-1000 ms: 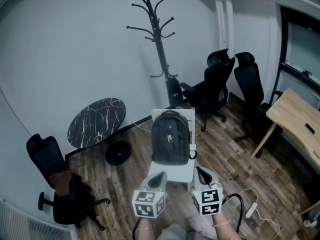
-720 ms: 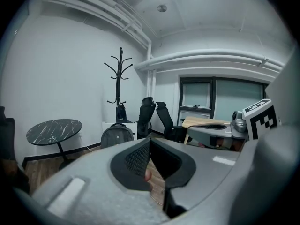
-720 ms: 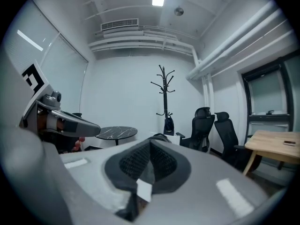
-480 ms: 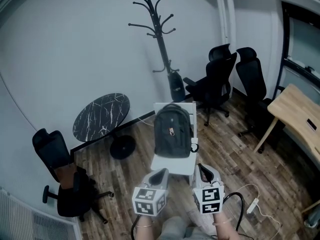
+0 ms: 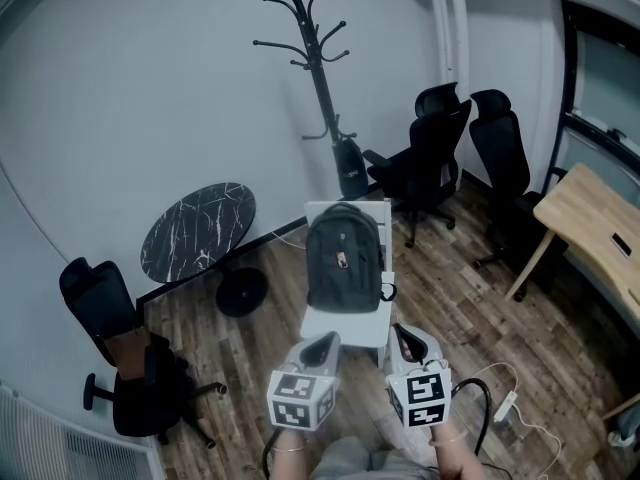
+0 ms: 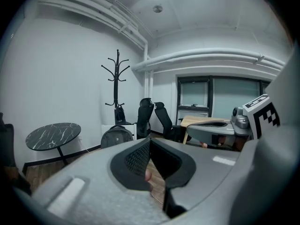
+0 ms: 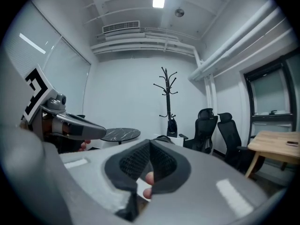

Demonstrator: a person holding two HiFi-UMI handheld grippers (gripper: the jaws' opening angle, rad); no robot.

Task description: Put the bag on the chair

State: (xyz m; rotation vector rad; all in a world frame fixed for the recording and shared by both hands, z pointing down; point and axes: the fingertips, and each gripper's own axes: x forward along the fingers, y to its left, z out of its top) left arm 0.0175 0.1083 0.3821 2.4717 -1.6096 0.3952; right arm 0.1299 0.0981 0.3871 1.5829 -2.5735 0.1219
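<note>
A dark grey backpack (image 5: 345, 258) stands upright on the white chair (image 5: 346, 328), leaning on its backrest. The backpack (image 6: 117, 136) also shows far off in the left gripper view. My left gripper (image 5: 326, 344) and right gripper (image 5: 401, 335) hang side by side just in front of the chair seat, apart from the bag. Both are shut, jaws tip to tip, with nothing between them. In the left gripper view my left gripper (image 6: 150, 142) is closed. My right gripper (image 7: 150, 144) looks the same in its own view, and the bag is mostly hidden behind it.
A black coat stand (image 5: 320, 78) rises behind the chair by the wall. A round marble table (image 5: 197, 232) is at the left, black office chairs (image 5: 440, 158) at the right and one (image 5: 110, 358) at lower left. A wooden desk (image 5: 595, 233) and a floor cable (image 5: 500, 408) lie right.
Both grippers have drifted slightly, still shut and empty. The view shifted a little; the backpack stays put on the chair.
</note>
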